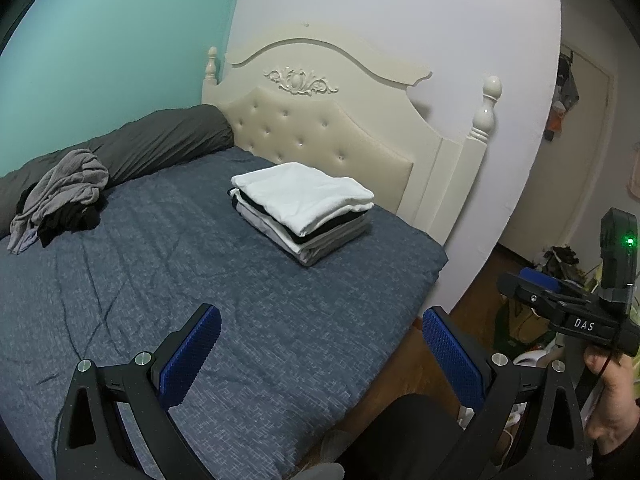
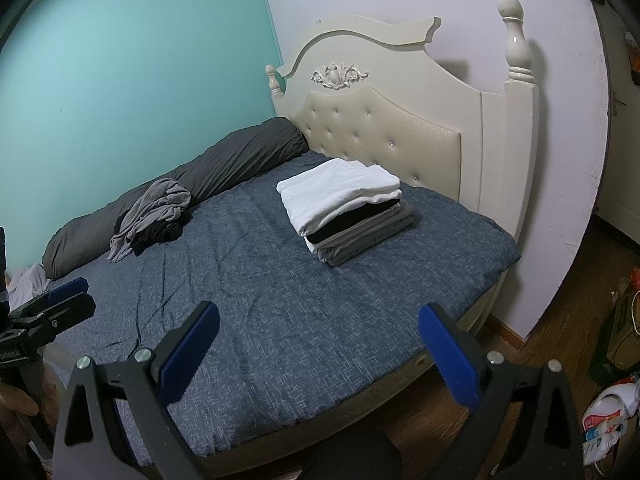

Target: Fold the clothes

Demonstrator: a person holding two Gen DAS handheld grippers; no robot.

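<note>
At the far left of both views a long dark grey pillow (image 1: 132, 144) lies along the green wall (image 1: 100, 40). A bunched-up grey and black pile of clothes (image 1: 60, 204) sits against it, at the left middle of the left wrist view. It is not folded. Only the right wrist view shows a bit of pale cloth (image 2: 26, 280) past the end of the pillow, at the left edge.

The bed (image 1: 200, 280) has a blue cover and fills the middle of both views. A neat stack of folded clothes (image 1: 304, 210) rests on it near the cream headboard (image 1: 320, 128), well apart from the messy pile. A white piece lies on top, with black and grey ones under it.

The left gripper (image 1: 320, 344) hangs over the near edge of the bed, low in its own view. Its two blue pads are spread wide and hold nothing. The right gripper (image 2: 318, 344) is the same in its view: spread wide, empty, over the bed edge.

Each view shows the other gripper from the side. The right wrist view has the left one at its left edge, low down. The left wrist view has the right one at its right edge, with a small green light (image 1: 630, 241) on it and a hand (image 1: 612, 400) under it.

At the far right, only the left wrist view shows a door (image 1: 584, 140) with things hanging by it. Only the right wrist view shows a white bottle (image 2: 608, 416) on the wood floor (image 2: 560, 320), at the lower right.
</note>
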